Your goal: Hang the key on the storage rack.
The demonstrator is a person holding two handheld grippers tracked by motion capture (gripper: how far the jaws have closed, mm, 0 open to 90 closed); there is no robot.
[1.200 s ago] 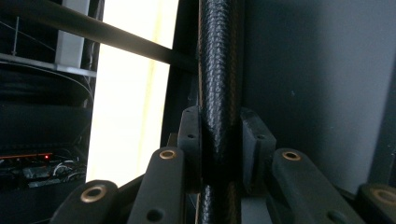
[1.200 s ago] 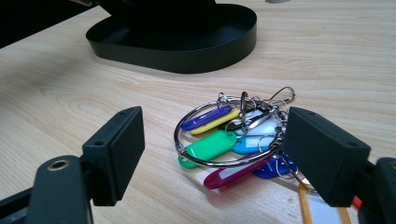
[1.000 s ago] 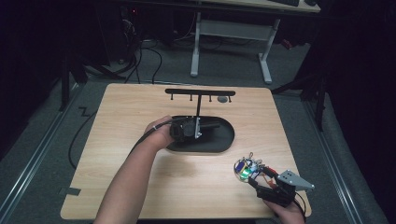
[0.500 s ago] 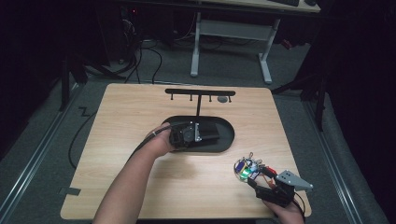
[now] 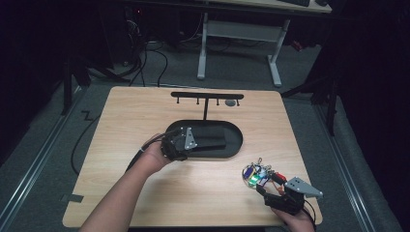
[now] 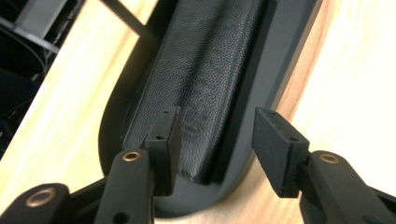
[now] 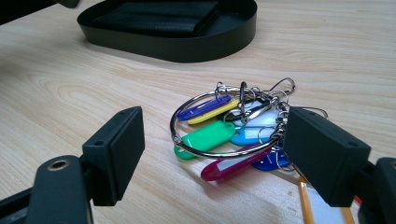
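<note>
A black leather wallet [image 6: 210, 70] lies inside a black oval tray [image 5: 234, 145] in the middle of the table. My left gripper [image 5: 193, 144] hovers at the tray's left end. Its jaws [image 6: 217, 130] have just been opening and now stand apart either side of the wallet's near end, pads off it. At the front right lies a key ring [image 5: 255, 174] with coloured tags [image 7: 208, 135]. My right gripper [image 5: 265, 189] sits just behind it, open [image 7: 219, 144], the ring ahead between the two pads and untouched.
A black T-shaped rack with hooks [image 5: 207, 95] stands behind the tray, a small grey item [image 5: 231, 102] under its right end. Bare wood [image 5: 121, 125] lies left of the tray. A desk frame [image 5: 239, 34] and cables are on the floor beyond.
The left hand has drawn back from over the tray's middle toward its left end, and more of the wallet now shows in the tray. The right gripper and the keys have stayed put.
</note>
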